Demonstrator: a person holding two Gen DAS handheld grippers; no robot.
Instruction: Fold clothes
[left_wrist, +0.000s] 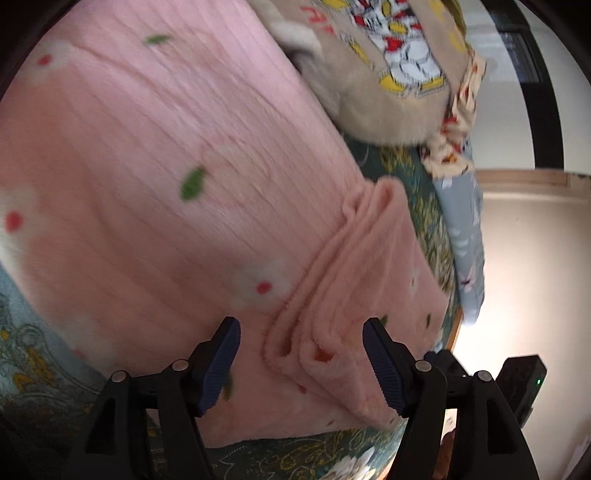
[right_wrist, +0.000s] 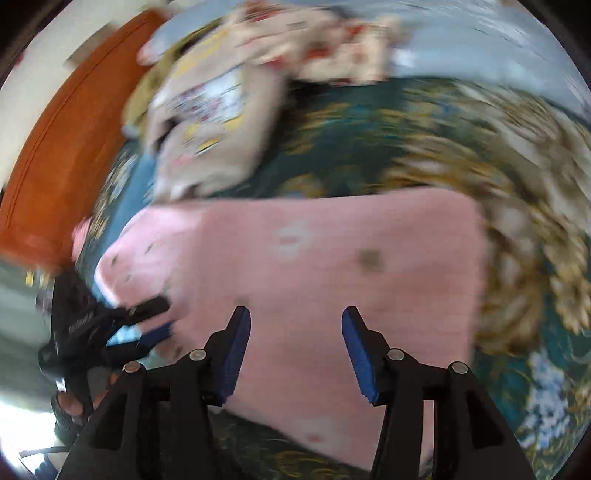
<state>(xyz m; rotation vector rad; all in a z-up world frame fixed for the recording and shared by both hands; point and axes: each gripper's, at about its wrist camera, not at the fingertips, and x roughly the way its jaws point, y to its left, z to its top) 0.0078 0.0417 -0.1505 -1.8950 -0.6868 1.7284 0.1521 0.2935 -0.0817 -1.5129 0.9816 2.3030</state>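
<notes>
Pink fleece garment, dotted with white flowers and green leaves, lies spread flat on the bed's dark green floral cover, and both of your tools hang over it. Your left gripper has its jaws wide apart, straddling the thick stacked fold at the garment's edge without closing on it; the blue ribbed pads sit clear of the cloth on either side. Your right gripper is likewise spread wide above the flat pink panel, gripping nothing. That view is badly blurred, so whether its pads touch the fleece cannot be told. At its left edge you can make out the left gripper near the garment's corner. Beyond the pink piece, a beige top with a cartoon print lies in a heap with a cream floral garment just beside it. An orange-brown headboard borders the bed.
</notes>
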